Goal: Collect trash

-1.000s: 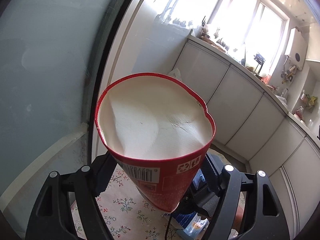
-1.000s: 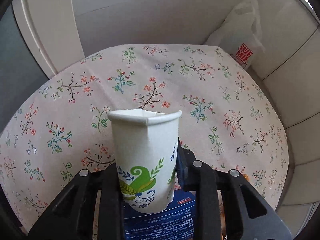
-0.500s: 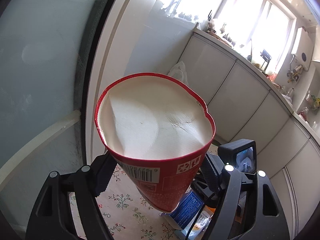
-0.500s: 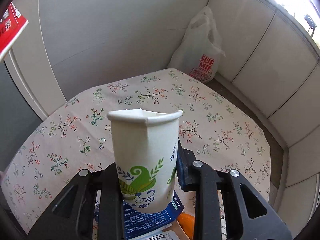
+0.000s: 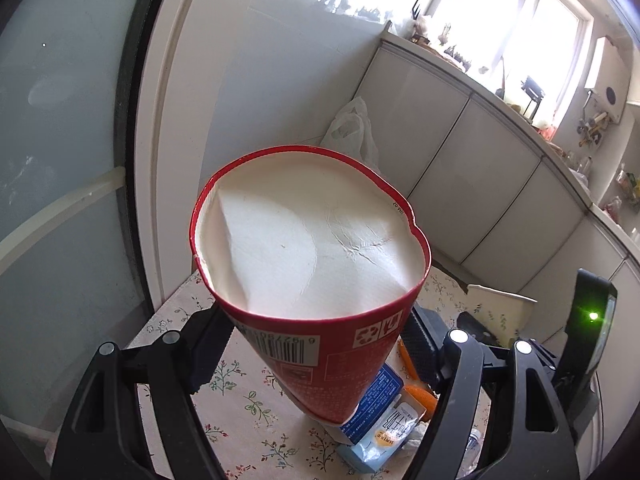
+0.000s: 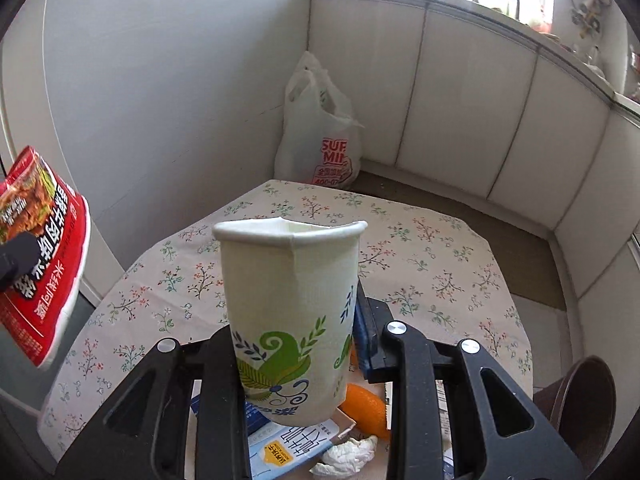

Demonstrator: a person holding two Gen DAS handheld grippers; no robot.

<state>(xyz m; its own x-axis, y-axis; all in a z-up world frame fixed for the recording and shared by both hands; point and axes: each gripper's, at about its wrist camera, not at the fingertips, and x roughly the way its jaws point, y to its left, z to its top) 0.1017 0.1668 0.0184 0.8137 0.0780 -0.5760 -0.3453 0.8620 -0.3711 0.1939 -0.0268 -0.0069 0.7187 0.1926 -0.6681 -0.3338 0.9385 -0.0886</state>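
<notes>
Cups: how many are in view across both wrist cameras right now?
2. A red cup is clamped in the left gripper, also visible at the left edge of the right wrist view. A white cup with green leaves is clamped in the right gripper. More may be hidden.

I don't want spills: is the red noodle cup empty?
Empty as far as visible: the red noodle cup, squeezed in the left hand-held gripper, shows only bare creased white lining; its bottom is hidden.

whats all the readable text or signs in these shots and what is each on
"SUF / MIF", cut off, with "400-07" below: white plastic bag on the floor.
Recycling sign and a barcode with mirrored digits, roughly "9 26...": red noodle cup in the left gripper.
Large Chinese characters on that cup's side, seen turned: not surely readable.
Blue cartons: print too small.
Leaf-patterned paper cup in the right gripper: characters cut off.
</notes>
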